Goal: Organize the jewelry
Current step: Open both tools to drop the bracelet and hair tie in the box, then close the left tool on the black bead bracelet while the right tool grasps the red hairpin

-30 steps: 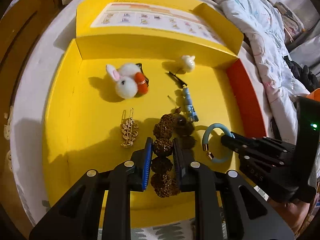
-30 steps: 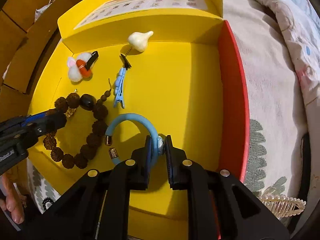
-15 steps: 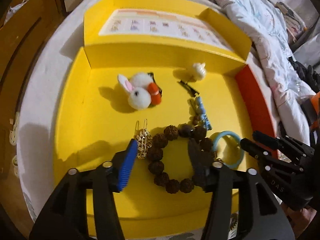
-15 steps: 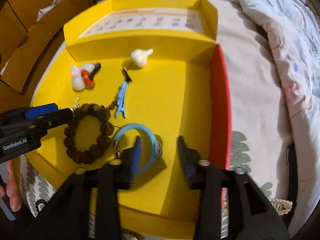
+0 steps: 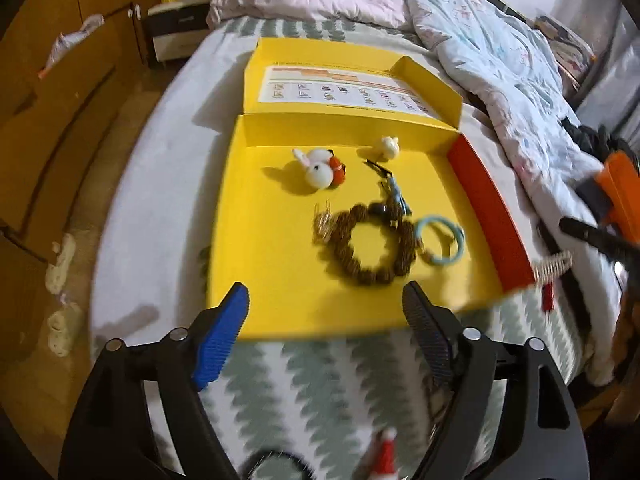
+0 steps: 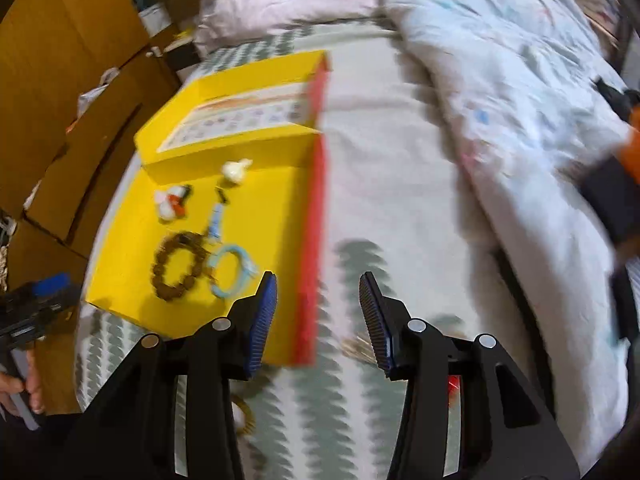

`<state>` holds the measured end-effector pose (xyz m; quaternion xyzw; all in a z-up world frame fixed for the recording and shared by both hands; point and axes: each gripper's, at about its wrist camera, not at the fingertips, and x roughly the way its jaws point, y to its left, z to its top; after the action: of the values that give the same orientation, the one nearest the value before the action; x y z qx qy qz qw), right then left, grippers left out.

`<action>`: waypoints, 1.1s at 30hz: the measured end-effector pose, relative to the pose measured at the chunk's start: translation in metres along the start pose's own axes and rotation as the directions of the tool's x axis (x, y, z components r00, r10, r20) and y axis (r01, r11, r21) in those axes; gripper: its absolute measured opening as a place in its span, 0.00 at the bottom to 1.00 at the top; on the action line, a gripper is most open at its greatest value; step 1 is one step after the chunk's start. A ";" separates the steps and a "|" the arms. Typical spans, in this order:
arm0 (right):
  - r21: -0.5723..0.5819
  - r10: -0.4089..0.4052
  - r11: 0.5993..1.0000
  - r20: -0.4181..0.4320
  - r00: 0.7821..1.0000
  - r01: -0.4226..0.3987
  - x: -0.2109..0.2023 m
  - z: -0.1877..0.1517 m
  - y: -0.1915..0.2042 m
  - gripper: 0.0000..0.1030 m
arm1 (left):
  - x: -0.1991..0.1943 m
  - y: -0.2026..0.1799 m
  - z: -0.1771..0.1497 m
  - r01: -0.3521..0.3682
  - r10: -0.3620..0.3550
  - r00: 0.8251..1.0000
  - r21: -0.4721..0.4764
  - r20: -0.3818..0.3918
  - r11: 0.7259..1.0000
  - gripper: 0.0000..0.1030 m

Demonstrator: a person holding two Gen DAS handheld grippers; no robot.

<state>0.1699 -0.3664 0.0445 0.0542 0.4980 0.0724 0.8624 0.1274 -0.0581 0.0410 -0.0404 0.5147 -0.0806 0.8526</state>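
- Since both bracelets already lie flat in the yellow box (image 5: 280, 216), neither gripper carries anything: the left gripper (image 5: 326, 312) has just been opening and its jaws stand wide and empty above the box's near edge.
- The right gripper (image 6: 316, 300) has likewise just been opening; its jaws are parted about halfway, nothing between them, over the box's red side wall (image 6: 316, 208) and the bedsheet (image 6: 380, 184) beside it.
- The bead bracelet (image 5: 368, 246), a ring of rough, knobbly brown beads, sits near the box's middle.
- The blue bangle (image 5: 442, 240), a smooth open hoop with metal ends, touches the beads on the side toward the red wall.
- A fluffy rabbit clip (image 5: 320, 166), a pale charm (image 5: 388, 146) and a blue clip (image 5: 398, 196) lie nearer the box's back wall, likely sorted by kind.
- A comb-like clip (image 5: 554, 268) lies outside the box, just past the red wall, probably next.
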 end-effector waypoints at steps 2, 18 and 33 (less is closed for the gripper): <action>0.034 -0.022 0.999 -0.010 1.000 0.022 -0.007 -0.015 -0.022 0.45 | -0.015 -0.002 -0.015 -0.020 0.019 1.000 0.023 0.018 1.000 0.80; 0.127 -0.158 0.974 -0.206 0.966 0.186 0.018 -0.088 -0.085 0.45 | 0.008 0.018 -0.111 -0.137 0.140 0.975 0.032 -0.174 0.990 0.80; 0.158 -0.175 0.965 -0.218 0.960 0.212 0.024 -0.085 -0.099 0.45 | 0.032 0.033 -0.132 -0.173 0.151 0.943 -0.049 -0.295 0.984 0.74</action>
<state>0.1148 -0.4578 -0.0343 0.0749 0.5905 -0.0526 0.8018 0.0281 -0.0290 -0.0536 -0.0173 0.6385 0.0038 0.7694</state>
